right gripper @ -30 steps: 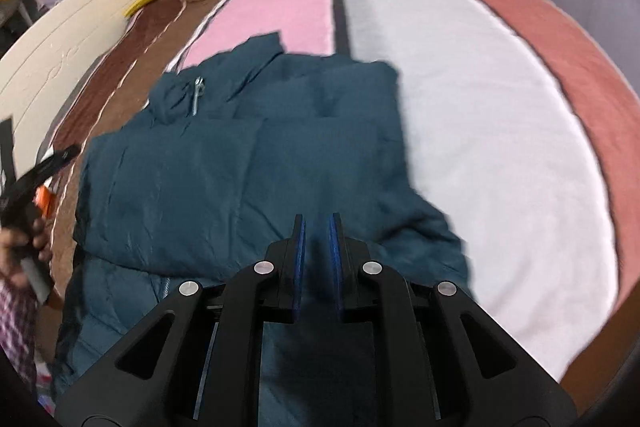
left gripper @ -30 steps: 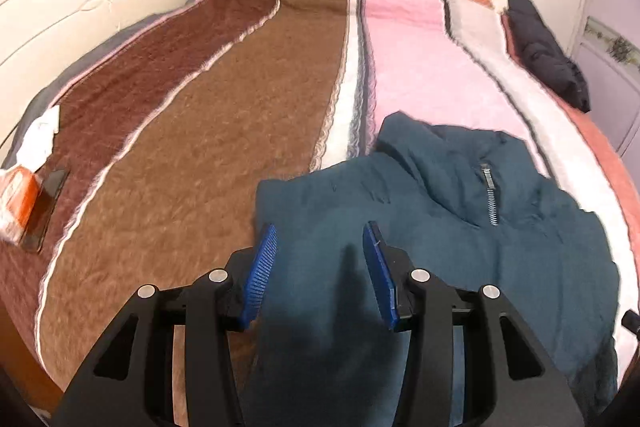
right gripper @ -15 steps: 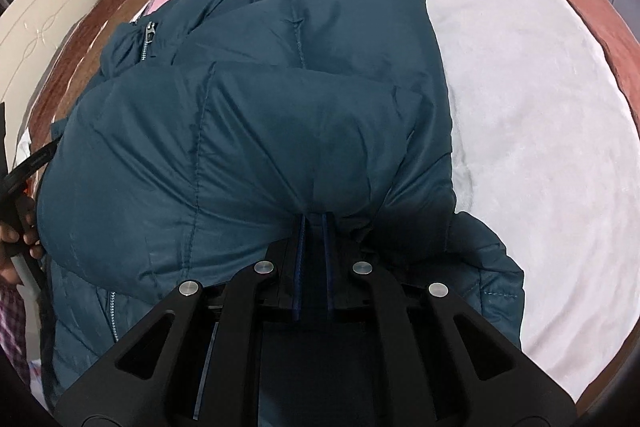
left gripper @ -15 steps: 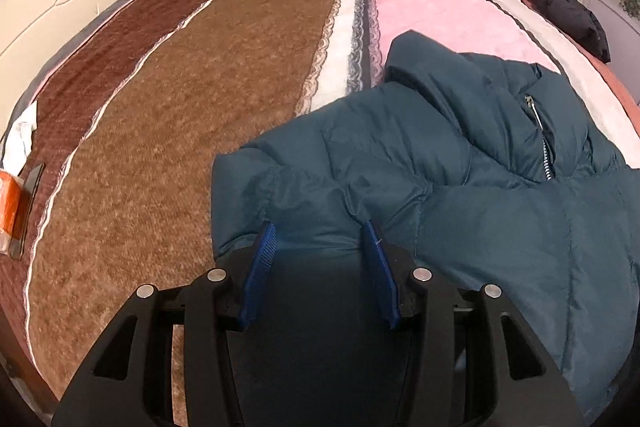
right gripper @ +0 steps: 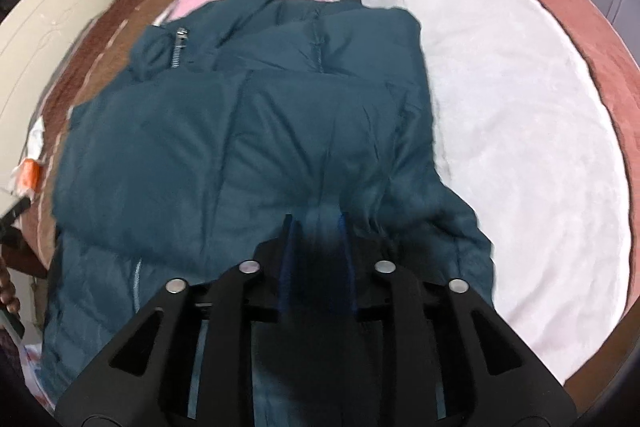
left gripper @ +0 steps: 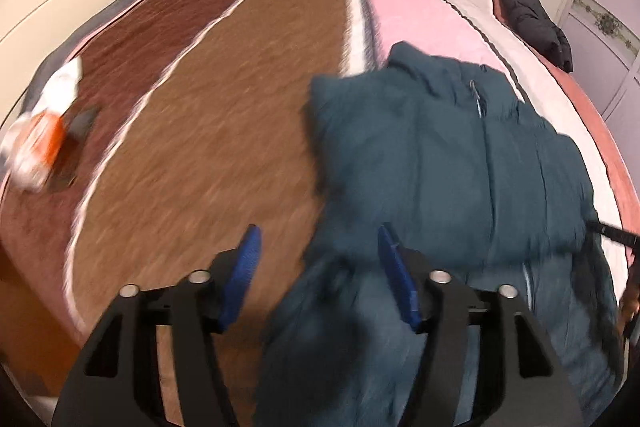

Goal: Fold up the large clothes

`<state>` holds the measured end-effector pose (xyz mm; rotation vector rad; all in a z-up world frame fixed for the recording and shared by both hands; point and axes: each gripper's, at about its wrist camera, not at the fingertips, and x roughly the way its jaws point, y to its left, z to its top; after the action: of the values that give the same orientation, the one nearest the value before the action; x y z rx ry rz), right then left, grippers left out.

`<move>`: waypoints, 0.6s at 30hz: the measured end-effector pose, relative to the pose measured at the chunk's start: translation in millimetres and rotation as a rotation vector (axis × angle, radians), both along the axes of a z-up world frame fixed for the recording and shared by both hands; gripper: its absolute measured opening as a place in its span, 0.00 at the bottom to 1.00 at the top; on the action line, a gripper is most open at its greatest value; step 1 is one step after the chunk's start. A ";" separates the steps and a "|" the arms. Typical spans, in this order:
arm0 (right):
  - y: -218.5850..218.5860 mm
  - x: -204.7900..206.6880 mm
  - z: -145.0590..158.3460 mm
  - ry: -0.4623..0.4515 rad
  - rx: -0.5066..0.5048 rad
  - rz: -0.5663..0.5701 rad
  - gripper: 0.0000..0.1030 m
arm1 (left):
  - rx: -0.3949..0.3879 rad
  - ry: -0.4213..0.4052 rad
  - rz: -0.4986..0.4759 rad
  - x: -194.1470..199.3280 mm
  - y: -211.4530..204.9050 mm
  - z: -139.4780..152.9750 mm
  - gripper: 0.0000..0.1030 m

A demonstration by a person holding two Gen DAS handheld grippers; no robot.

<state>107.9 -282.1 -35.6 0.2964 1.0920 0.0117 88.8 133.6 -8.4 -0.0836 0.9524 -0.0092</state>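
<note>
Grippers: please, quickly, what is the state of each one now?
Left gripper: open, holding nothing, above the jacket edge.
Right gripper: partly open, jacket fabric bunched between its fingers; a firm grip cannot be told.

We see the left view smeared by motion blur, the orange-and-white packet (left gripper: 36, 147) on the bed (left gripper: 208, 155) too blurred to identify, the teal jacket (right gripper: 248, 147) hem cut off by both views' lower edges, its fabric hiding the right gripper (right gripper: 318, 227) jaws' tips.
</note>
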 end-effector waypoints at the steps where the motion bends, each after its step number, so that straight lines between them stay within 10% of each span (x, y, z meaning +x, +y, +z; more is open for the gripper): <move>1: -0.9 -12.3 5.3 -0.011 0.000 0.009 0.25 | -0.007 0.007 0.004 -12.6 6.8 0.8 0.59; 18: -25.2 -180.5 22.7 0.052 -0.028 -0.017 0.40 | -0.342 0.231 0.112 -189.9 54.0 -36.8 0.70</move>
<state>-72.6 -307.4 -13.0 0.2819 1.1404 -0.0262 -101.1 187.5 -45.2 -0.4617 1.1689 -0.0608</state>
